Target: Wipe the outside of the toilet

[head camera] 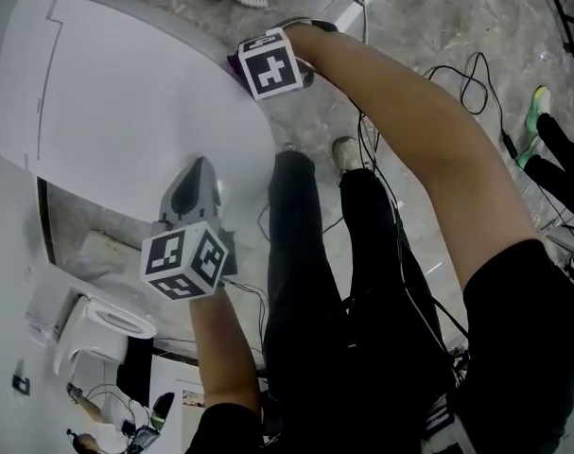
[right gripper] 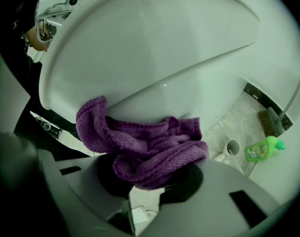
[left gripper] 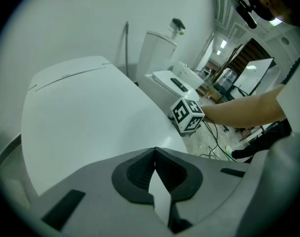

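Observation:
The white toilet (head camera: 126,102) fills the upper left of the head view with its lid down. My right gripper (head camera: 253,69) is at the toilet's front edge, shut on a purple cloth (right gripper: 145,147). The right gripper view shows that cloth pressed against the bowl's outer wall (right gripper: 189,98) just under the rim. My left gripper (head camera: 200,173) rests over the near side of the lid (left gripper: 90,112). Its jaws are shut with nothing between them. The right gripper's marker cube (left gripper: 188,115) shows past the lid's edge in the left gripper view.
A green bottle (right gripper: 263,148), a brush (right gripper: 271,120) and a white pipe end (right gripper: 232,147) stand on the floor behind the bowl. Another toilet (head camera: 97,329) is at lower left. Cables (head camera: 476,74) lie on the floor. Someone's green shoe (head camera: 537,110) is at the right.

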`<move>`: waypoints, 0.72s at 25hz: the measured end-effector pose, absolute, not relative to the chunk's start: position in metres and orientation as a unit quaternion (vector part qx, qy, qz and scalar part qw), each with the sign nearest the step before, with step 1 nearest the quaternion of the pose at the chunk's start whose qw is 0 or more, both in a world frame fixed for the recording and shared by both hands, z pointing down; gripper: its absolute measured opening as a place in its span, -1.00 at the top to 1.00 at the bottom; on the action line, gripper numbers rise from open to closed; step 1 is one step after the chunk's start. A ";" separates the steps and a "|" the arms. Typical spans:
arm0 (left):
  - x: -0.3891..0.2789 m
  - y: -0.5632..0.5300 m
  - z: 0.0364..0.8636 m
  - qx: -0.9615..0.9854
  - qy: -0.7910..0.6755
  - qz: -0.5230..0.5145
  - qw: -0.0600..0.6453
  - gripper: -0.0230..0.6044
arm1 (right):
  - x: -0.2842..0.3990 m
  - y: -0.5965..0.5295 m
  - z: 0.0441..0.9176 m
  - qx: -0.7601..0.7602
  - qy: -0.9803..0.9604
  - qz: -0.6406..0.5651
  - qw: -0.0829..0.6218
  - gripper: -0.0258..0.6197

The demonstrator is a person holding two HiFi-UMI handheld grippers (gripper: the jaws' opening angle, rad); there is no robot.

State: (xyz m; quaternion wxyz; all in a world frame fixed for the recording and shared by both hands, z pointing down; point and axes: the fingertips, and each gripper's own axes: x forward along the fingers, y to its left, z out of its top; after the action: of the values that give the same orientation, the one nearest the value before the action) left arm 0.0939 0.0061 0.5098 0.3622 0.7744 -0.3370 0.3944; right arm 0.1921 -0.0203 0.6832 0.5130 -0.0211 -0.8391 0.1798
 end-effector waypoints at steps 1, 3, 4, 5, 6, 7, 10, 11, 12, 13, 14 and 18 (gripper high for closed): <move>0.095 0.014 0.507 0.773 -0.343 0.391 0.362 0.90 | 0.192 -0.013 0.682 -0.021 -0.840 0.182 0.511 0.63; 0.098 0.032 0.505 0.769 -0.357 0.383 0.366 0.90 | 0.192 0.004 0.681 -0.022 -0.842 0.180 0.508 0.63; 0.099 0.043 0.505 0.766 -0.364 0.380 0.369 0.90 | 0.191 0.013 0.680 -0.021 -0.844 0.179 0.505 0.63; 0.100 0.055 0.504 0.762 -0.371 0.377 0.373 0.90 | 0.189 0.024 0.680 -0.019 -0.847 0.179 0.500 0.63; 0.101 0.067 0.504 0.759 -0.378 0.373 0.377 0.90 | 0.187 0.034 0.680 -0.016 -0.850 0.182 0.493 0.63; 0.104 0.079 0.505 0.756 -0.385 0.369 0.381 0.90 | 0.185 0.044 0.680 -0.011 -0.853 0.186 0.488 0.63; 0.111 0.119 0.507 0.745 -0.404 0.354 0.395 0.90 | 0.177 0.075 0.683 0.016 -0.854 0.201 0.481 0.63; 0.112 0.131 0.508 0.742 -0.410 0.350 0.399 0.90 | 0.174 0.082 0.683 0.030 -0.854 0.208 0.477 0.63; 0.113 0.142 0.508 0.738 -0.415 0.346 0.404 0.90 | 0.171 0.087 0.683 0.045 -0.854 0.218 0.470 0.63; 0.113 0.153 0.509 0.734 -0.419 0.344 0.409 0.90 | 0.168 0.092 0.682 0.058 -0.854 0.229 0.463 0.63; 0.111 0.165 0.509 0.730 -0.423 0.342 0.415 0.90 | 0.165 0.098 0.680 0.068 -0.854 0.238 0.458 0.63; 0.097 0.202 0.508 0.711 -0.441 0.336 0.432 0.90 | 0.158 0.110 0.675 0.120 -0.838 0.249 0.470 0.62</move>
State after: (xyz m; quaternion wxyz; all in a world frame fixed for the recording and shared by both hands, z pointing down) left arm 0.0973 0.2018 0.5078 0.4325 0.7110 -0.4414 0.3356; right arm 0.1575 0.1100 0.6754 0.4702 0.1203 -0.8382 0.2487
